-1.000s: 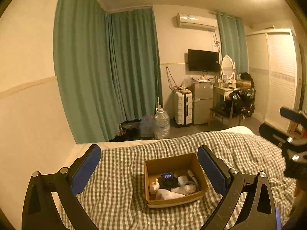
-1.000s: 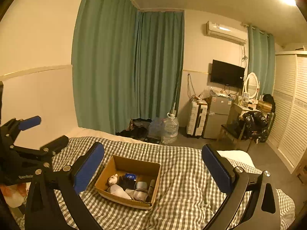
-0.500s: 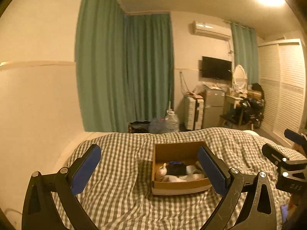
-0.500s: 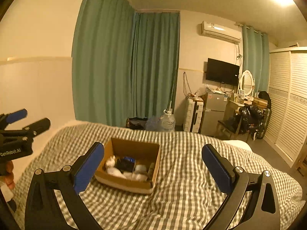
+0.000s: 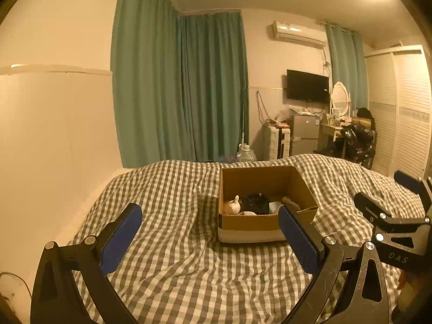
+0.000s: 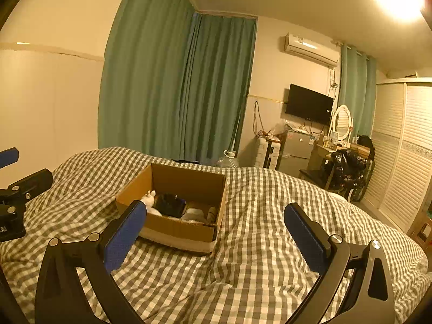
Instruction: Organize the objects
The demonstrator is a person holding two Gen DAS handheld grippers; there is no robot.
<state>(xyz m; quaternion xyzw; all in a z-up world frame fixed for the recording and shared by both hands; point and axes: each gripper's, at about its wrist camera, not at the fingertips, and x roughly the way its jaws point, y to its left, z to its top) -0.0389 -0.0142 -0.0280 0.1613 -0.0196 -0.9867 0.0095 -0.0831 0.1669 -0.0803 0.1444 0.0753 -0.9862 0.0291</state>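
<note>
An open cardboard box (image 5: 251, 222) (image 6: 178, 225) sits on a bed with a grey-and-white checked cover (image 5: 175, 256) (image 6: 256, 243). Inside lie a small white plush toy (image 5: 232, 206) (image 6: 149, 199), a black object (image 5: 255, 202) (image 6: 170, 205) and some pale rolled items (image 6: 193, 213). My left gripper (image 5: 209, 240) is open and empty, low over the bed just short of the box. My right gripper (image 6: 216, 232) is open and empty, near the box's front right corner. Each gripper shows at the edge of the other's view.
Green curtains (image 5: 183, 94) hang behind the bed. A water jug (image 5: 246, 155), white suitcase (image 5: 279, 141), small fridge (image 5: 305, 132), wall TV (image 5: 307, 85), dressing table with round mirror (image 5: 340, 98) and white wardrobe (image 5: 405, 108) stand beyond. A wall runs along the bed's left.
Both grippers have dropped lower and come closer to the box, which now looks larger and is seen from a flatter angle. Both stay open and empty.
</note>
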